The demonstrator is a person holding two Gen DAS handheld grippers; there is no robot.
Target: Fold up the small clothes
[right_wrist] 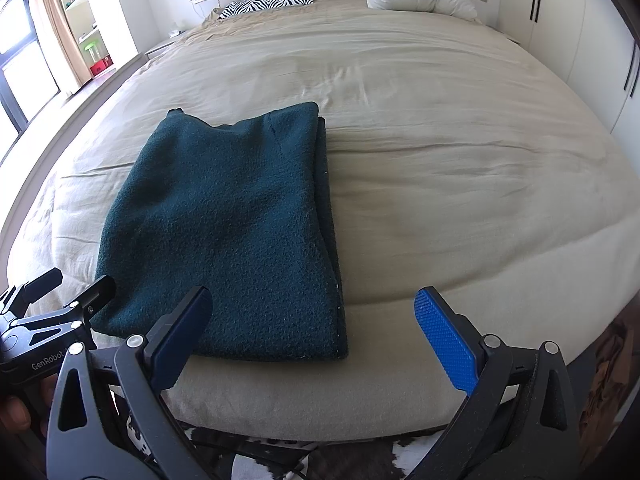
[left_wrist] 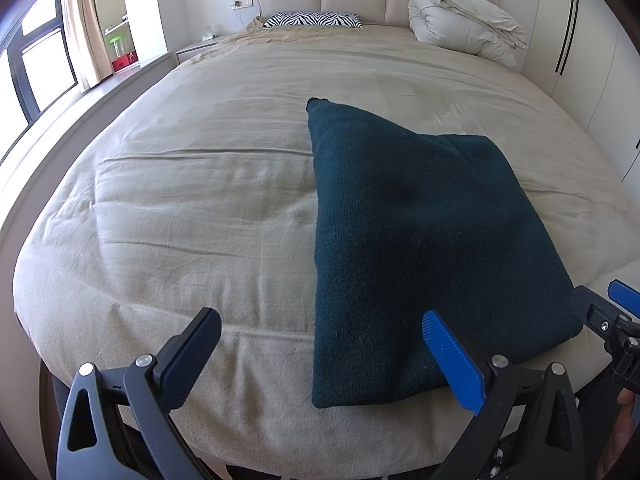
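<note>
A dark teal knitted garment (left_wrist: pixel 412 240) lies folded into a long rectangle on the beige bed sheet (left_wrist: pixel 192 208); it also shows in the right wrist view (right_wrist: pixel 232 232). My left gripper (left_wrist: pixel 320 354) is open and empty, hovering over the garment's near left edge at the foot of the bed. My right gripper (right_wrist: pixel 312 332) is open and empty over the garment's near right corner. The right gripper's fingers (left_wrist: pixel 624 296) show at the right edge of the left wrist view. The left gripper's body (right_wrist: pixel 52 320) shows at the left in the right wrist view.
A zebra-striped pillow (left_wrist: pixel 312 20) and a bundled white duvet (left_wrist: pixel 464 20) lie at the headboard. White wardrobes (left_wrist: pixel 592 60) stand to the right. A window and shelves (left_wrist: pixel 112 20) are to the left. A black-and-white rug (right_wrist: pixel 360 460) lies below the bed's foot.
</note>
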